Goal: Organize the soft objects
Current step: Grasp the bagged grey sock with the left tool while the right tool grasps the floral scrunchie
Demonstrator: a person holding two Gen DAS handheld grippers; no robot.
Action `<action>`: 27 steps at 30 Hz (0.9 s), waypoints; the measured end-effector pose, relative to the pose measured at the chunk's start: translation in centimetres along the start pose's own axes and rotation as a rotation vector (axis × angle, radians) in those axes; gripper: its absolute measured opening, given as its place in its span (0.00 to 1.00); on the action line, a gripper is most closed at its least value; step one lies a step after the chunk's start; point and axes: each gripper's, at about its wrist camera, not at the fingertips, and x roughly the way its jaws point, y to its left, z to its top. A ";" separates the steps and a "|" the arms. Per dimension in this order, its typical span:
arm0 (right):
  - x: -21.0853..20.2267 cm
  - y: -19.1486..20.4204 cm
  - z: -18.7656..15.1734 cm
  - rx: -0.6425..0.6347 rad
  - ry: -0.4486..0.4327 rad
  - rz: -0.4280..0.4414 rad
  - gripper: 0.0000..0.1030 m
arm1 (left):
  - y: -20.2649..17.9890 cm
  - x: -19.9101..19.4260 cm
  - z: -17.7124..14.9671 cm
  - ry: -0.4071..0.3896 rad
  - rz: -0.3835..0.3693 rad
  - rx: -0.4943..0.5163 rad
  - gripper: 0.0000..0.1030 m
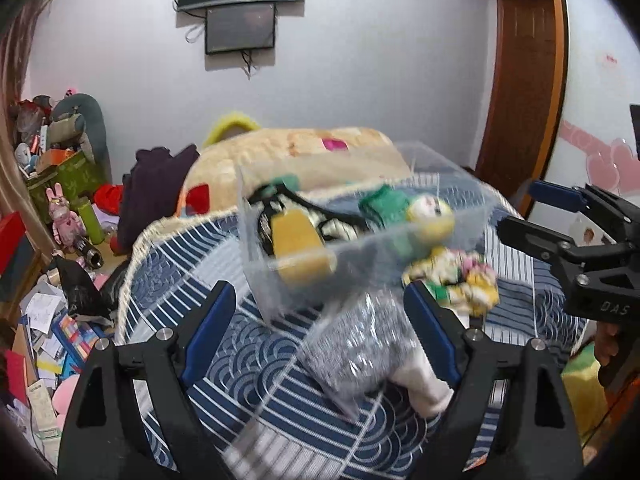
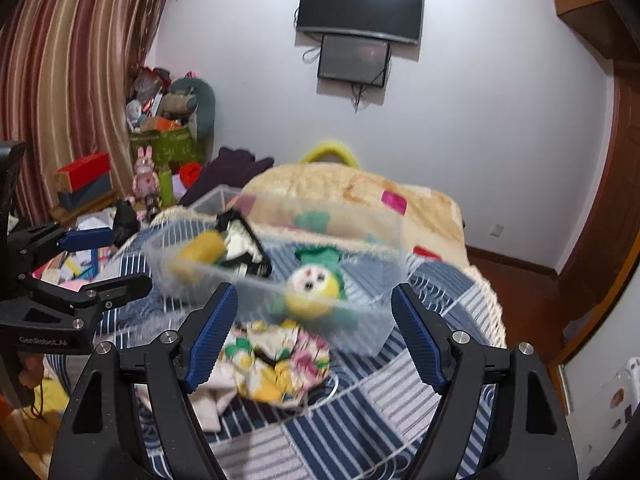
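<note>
Bin: one clear plastic bin [image 2: 372, 312] sits on the blue patterned bedspread [image 1: 248, 356]; I take it as my landmark.
Inside the bin: I count three soft things — one yellow roll [image 2: 200, 250], one black-and-white pouch [image 2: 242, 246], one green-and-yellow doll [image 2: 310, 284] with a white face.
Outside the bin: three soft things lie on the bedspread at its near side — one floral cloth [image 2: 280, 364], one silvery grey piece [image 1: 360, 352], one white cloth [image 1: 424, 388] just beside the grey one. Blur hides finer detail.
Left gripper: left gripper [image 1: 320, 332], fingers spread wide, nothing pinched; the grey piece lies between them, but I cannot tell any contact.
Right gripper: right gripper [image 2: 312, 332], fingers released and apart, in front of the bin's near wall, with the floral cloth below between them, not gripped.
Behind the bin: one beige quilt [image 2: 360, 192] with coloured patches.
Beyond the quilt: one wall [image 2: 480, 120] carrying two dark screens, the large screen [image 2: 360, 6] above the small screen [image 2: 354, 60].
Left of the bin: one striped curtain [image 2: 68, 60], clutter below it.
</note>
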 end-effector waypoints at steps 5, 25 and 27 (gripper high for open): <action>1.3 0.7 -1.7 0.016 0.060 0.019 0.74 | -1.3 0.9 -1.3 0.034 -0.022 0.023 0.84; 3.3 -1.1 -4.6 0.092 0.166 0.045 0.64 | 2.3 3.7 -3.0 0.108 -0.012 -0.122 0.88; 3.5 -1.2 -4.8 0.102 0.182 0.060 0.55 | 3.0 3.9 -3.3 0.117 -0.023 -0.156 0.88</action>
